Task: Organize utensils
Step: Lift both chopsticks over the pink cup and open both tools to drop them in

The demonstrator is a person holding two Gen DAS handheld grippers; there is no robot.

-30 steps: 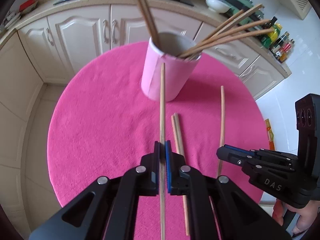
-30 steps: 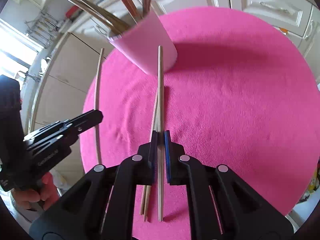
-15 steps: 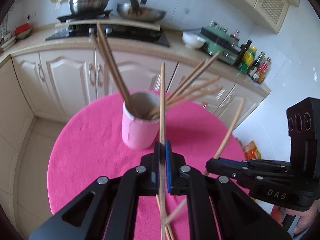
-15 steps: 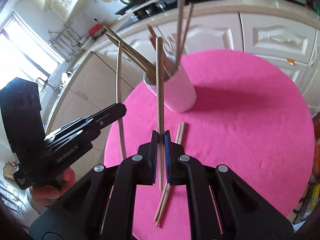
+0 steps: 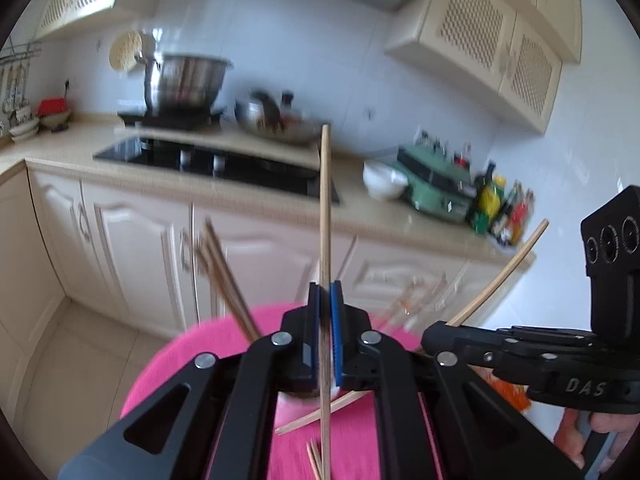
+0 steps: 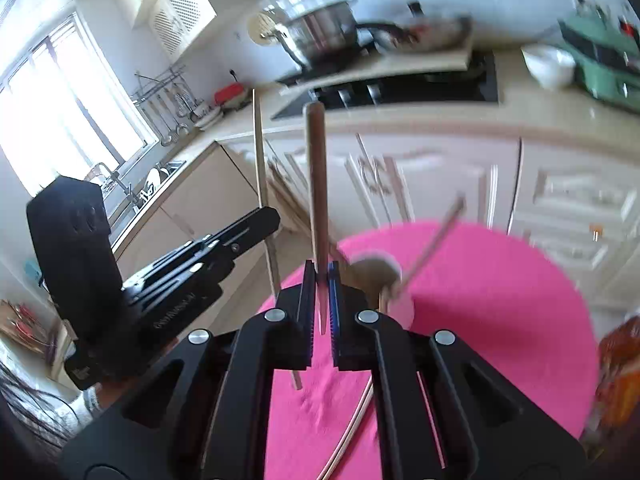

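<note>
My left gripper (image 5: pixel 325 286) is shut on a wooden chopstick (image 5: pixel 325 200) that points up and away from me, lifted off the pink tablecloth (image 5: pixel 168 364). My right gripper (image 6: pixel 321 266) is shut on a second chopstick (image 6: pixel 316 184), also raised. Each gripper shows in the other's view: the right gripper (image 5: pixel 430 334) with its chopstick (image 5: pixel 504 272), the left gripper (image 6: pixel 272 216) with its own chopstick (image 6: pixel 259 152). The pale pink cup (image 6: pixel 380 272) stands on the cloth just beyond my right gripper, with several chopsticks (image 5: pixel 224 272) leaning out of it. Two loose chopsticks (image 6: pixel 352 432) lie on the cloth.
Behind the round table runs a kitchen counter (image 5: pixel 248 200) with cream cabinets, a black hob (image 5: pixel 208 156), a steel pot (image 5: pixel 184 80), a wok (image 5: pixel 276 120), a white bowl (image 5: pixel 382 180) and bottles (image 5: pixel 500 208). A person's hand (image 5: pixel 600 432) grips the right tool.
Both grippers have risen and tipped upward, each carrying its chopstick off the cloth. The cup has dropped low in both views, and the counter now fills them.
</note>
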